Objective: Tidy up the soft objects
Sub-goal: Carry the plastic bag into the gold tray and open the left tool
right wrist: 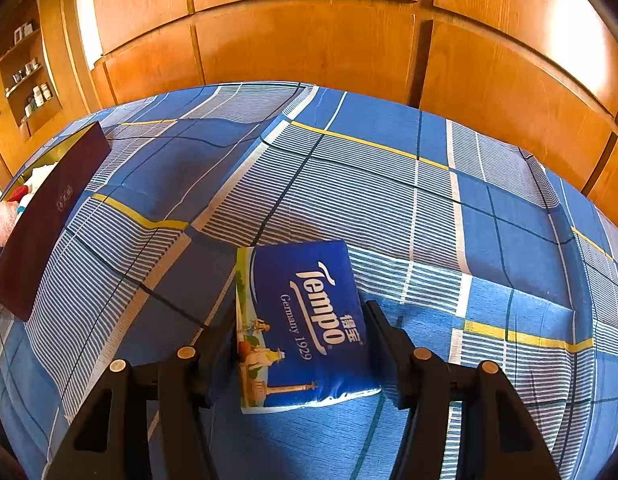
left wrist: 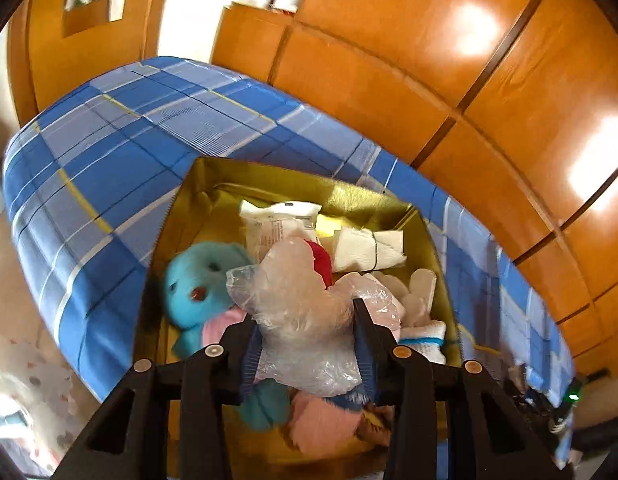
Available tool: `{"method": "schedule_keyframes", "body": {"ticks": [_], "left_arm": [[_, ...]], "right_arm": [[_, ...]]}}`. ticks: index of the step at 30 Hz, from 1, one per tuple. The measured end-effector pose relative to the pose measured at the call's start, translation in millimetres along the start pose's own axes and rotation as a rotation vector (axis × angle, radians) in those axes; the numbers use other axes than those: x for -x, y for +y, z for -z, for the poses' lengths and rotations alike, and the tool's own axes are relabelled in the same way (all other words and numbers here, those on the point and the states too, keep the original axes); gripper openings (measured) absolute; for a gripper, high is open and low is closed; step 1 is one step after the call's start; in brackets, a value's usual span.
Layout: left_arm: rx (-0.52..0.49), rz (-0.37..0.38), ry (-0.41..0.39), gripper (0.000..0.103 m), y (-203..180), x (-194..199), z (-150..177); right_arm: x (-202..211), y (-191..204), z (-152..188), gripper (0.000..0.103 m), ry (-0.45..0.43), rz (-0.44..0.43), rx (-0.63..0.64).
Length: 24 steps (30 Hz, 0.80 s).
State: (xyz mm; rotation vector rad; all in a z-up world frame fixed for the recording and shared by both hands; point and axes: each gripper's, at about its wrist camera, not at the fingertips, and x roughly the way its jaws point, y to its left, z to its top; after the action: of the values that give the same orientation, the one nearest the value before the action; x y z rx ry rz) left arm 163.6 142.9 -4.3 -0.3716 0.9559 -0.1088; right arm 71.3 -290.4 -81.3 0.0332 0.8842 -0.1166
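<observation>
The left gripper point(left wrist: 305, 320) is a matte black plastic frame with two tapering fingers point(left wrist: 371, 332) and blue ribbed pads on their inner faces. Four angular black struts fan out below, each with a cut-out slot and a round metal pin at its top: two silver, two brass-coloured. The right gripper point(right wrist: 299, 320) has the same black build, struts and pins.

Box crowded, bedspread open

Soft toys and packets fill the box point(left wrist: 197, 200); beside it, the bedspread point(right wrist: 349, 184) lies bare up to the tissue pack point(right wrist: 301, 320).
</observation>
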Motion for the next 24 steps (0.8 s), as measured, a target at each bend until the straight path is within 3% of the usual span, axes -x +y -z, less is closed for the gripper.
{"method": "schedule_keyframes", "body": {"ticks": [3,6,11,24], "left_arm": [[-0.039,-0.014,0.042,0.048,-6.4,-24.2,-5.7],[-0.072,-0.044,0.070,0.062,-6.6,-37.8,-6.2],[-0.062,-0.068,0.030,0.079,-0.3,-27.1,-3.7],[-0.077,-0.159,-0.103,0.079,1.5,15.3,16.9]], "right_arm": [[0.0,0.0,-0.2,0.059,0.000,0.000,0.000],[0.0,0.2,-0.2,0.059,0.000,0.001,0.000],[-0.3,0.3,-0.4,0.059,-0.001,0.001,0.000],[-0.8,3.3,-1.1,0.059,-0.001,0.024,0.015]]}}
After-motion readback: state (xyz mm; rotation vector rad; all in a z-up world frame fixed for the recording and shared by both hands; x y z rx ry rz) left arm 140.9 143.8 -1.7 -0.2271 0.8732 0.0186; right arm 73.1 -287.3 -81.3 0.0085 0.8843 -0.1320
